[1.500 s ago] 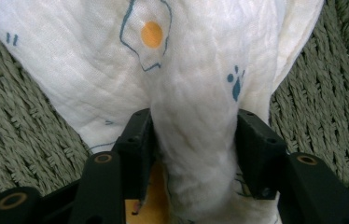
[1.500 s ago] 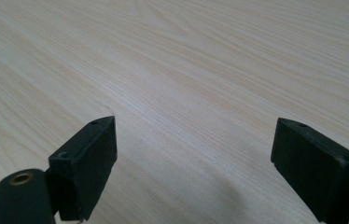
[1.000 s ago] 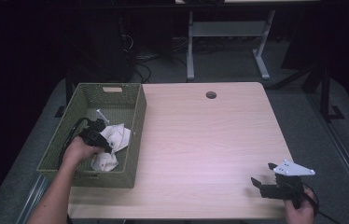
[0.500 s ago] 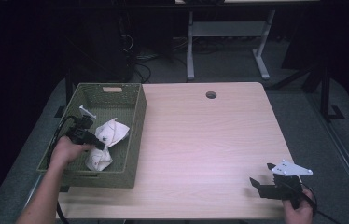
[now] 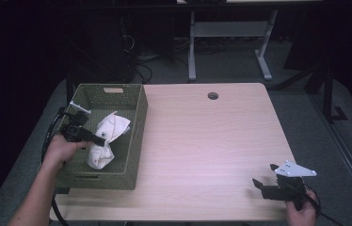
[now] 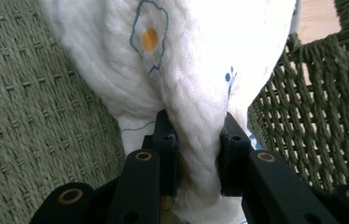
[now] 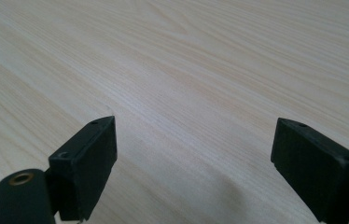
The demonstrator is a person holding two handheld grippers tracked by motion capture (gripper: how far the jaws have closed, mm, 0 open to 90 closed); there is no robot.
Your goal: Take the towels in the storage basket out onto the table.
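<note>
A white printed cloth (image 5: pixel 109 136) lies bunched inside the green woven basket (image 5: pixel 126 89) at the table's left. My left gripper (image 5: pixel 100 141) is inside the basket, shut on a fold of that cloth (image 6: pixel 182 60), which bulges up between its jaws (image 6: pixel 196 154). The basket's woven floor (image 6: pixel 32 112) and side wall (image 6: pixel 322 116) surround the cloth. My right gripper (image 5: pixel 264 176) rests low over the table's front right corner, open, with bare wood (image 7: pixel 196 93) between its jaws (image 7: pixel 193 163).
The light wooden table (image 5: pixel 202 141) has a round cable hole (image 5: pixel 212 95) near its far edge. A metal stand (image 5: pixel 230 33) and cables sit on the dark floor beyond. A cable (image 5: pixel 49 136) trails from the left gripper outside the basket.
The left hand has drawn back toward the basket's left side with the cloth pinched, pulling it along. The right gripper has stayed put.
</note>
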